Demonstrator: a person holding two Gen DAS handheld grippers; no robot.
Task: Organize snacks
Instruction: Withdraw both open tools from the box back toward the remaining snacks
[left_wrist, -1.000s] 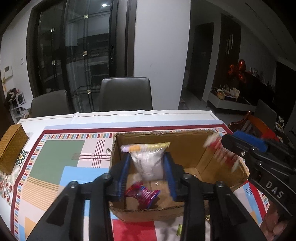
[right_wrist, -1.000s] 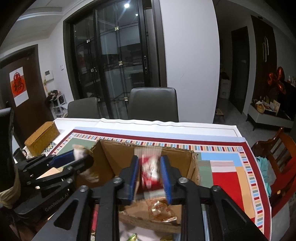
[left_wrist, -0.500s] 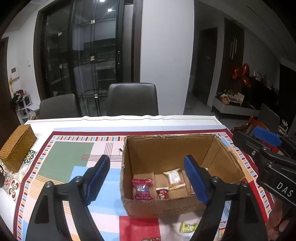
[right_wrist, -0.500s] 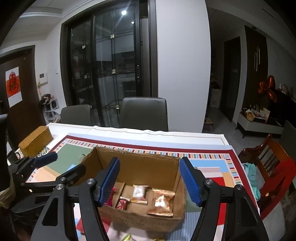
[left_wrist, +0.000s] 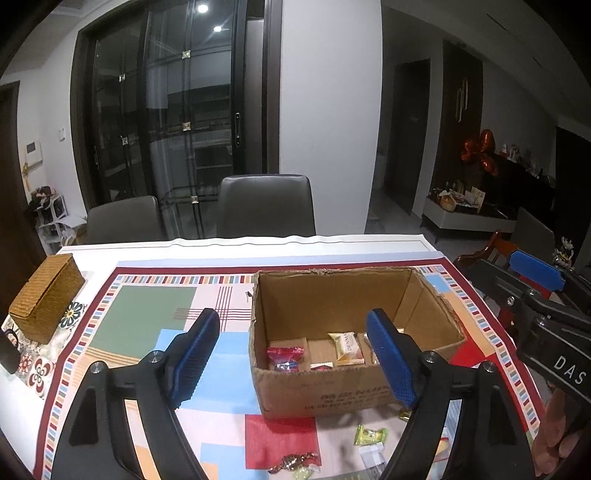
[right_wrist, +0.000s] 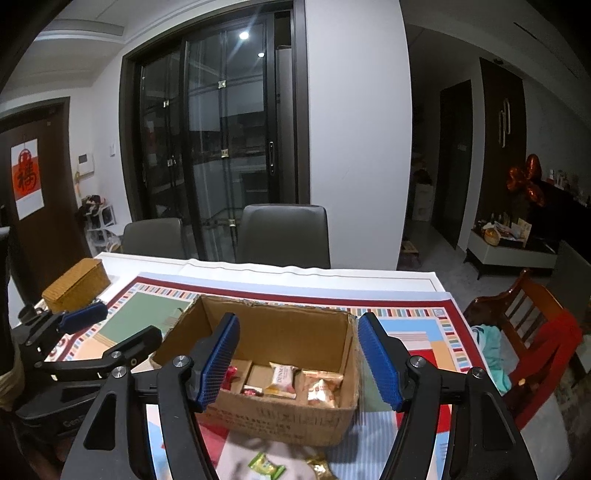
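Observation:
An open cardboard box (left_wrist: 332, 391) stands on the patterned tablecloth (left_wrist: 147, 325). Inside it lie a red packet (left_wrist: 286, 356), a yellow-white packet (left_wrist: 347, 349) and a gold packet (right_wrist: 319, 387). My left gripper (left_wrist: 291, 328) hovers open in front of the box's left half, nothing between its blue pads. My right gripper (right_wrist: 298, 326) hovers open over the box (right_wrist: 288, 417) near its front wall, also empty. Loose on the cloth before the box are a green packet (left_wrist: 370, 435), a gold-wrapped candy (left_wrist: 295, 461) and a white packet (left_wrist: 373, 456).
A woven straw box (left_wrist: 44, 295) sits at the table's left edge. Two dark chairs (left_wrist: 266, 206) stand behind the far edge, and a red wooden chair (right_wrist: 528, 332) to the right. A hand (left_wrist: 557, 439) holds the right gripper's handle.
Both grippers opened and let their packets drop into the box, then drew back and up. The packets now lie on the box floor.

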